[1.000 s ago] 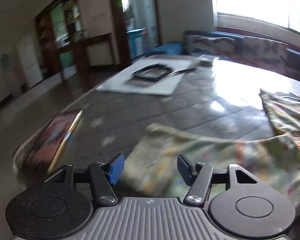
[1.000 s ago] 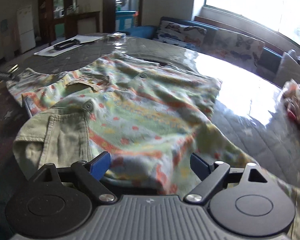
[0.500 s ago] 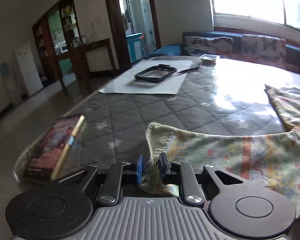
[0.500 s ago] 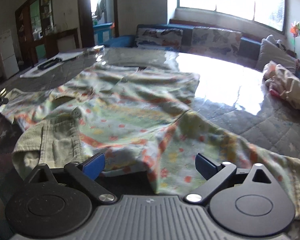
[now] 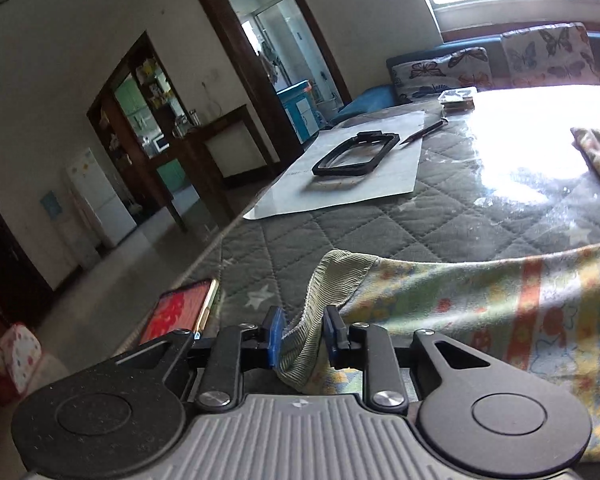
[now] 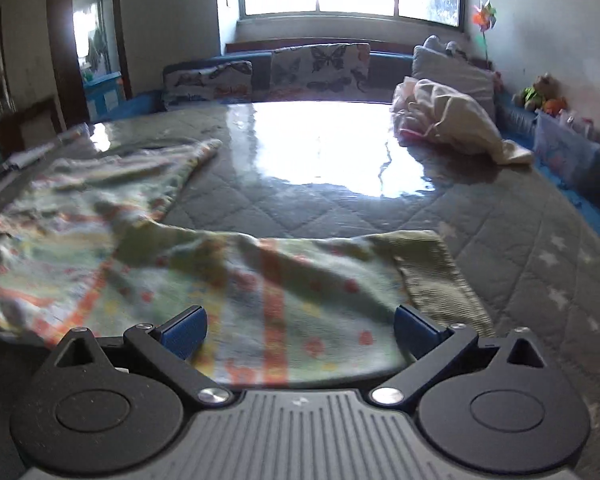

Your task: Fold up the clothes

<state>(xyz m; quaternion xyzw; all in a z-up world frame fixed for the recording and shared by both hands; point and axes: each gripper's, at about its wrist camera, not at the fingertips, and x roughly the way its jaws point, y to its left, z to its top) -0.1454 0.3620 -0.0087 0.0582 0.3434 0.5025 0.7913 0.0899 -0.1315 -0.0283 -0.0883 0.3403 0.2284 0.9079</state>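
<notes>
Our left gripper (image 5: 302,334) pinches the shirt's (image 5: 480,308) ribbed cuff (image 5: 328,280) between its fingers, a red book (image 5: 178,312) just left of them. Our right gripper (image 6: 300,330) has its fingers spread wide over the shirt (image 6: 236,280) on the tabletop (image 6: 380,208), a heap of clothes (image 6: 448,120) far ahead right.

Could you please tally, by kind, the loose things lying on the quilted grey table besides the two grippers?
Clothing: 2, the colourful printed shirt with green ribbed cuffs and the crumpled cream garment pile.
Paper: 1, the white sheet.
Frames: 1, the black rectangular frame.
Pens: 1, the dark pen.
Books: 1, the red book.
Boxes: 1, the small clear box.
Total: 7.
</notes>
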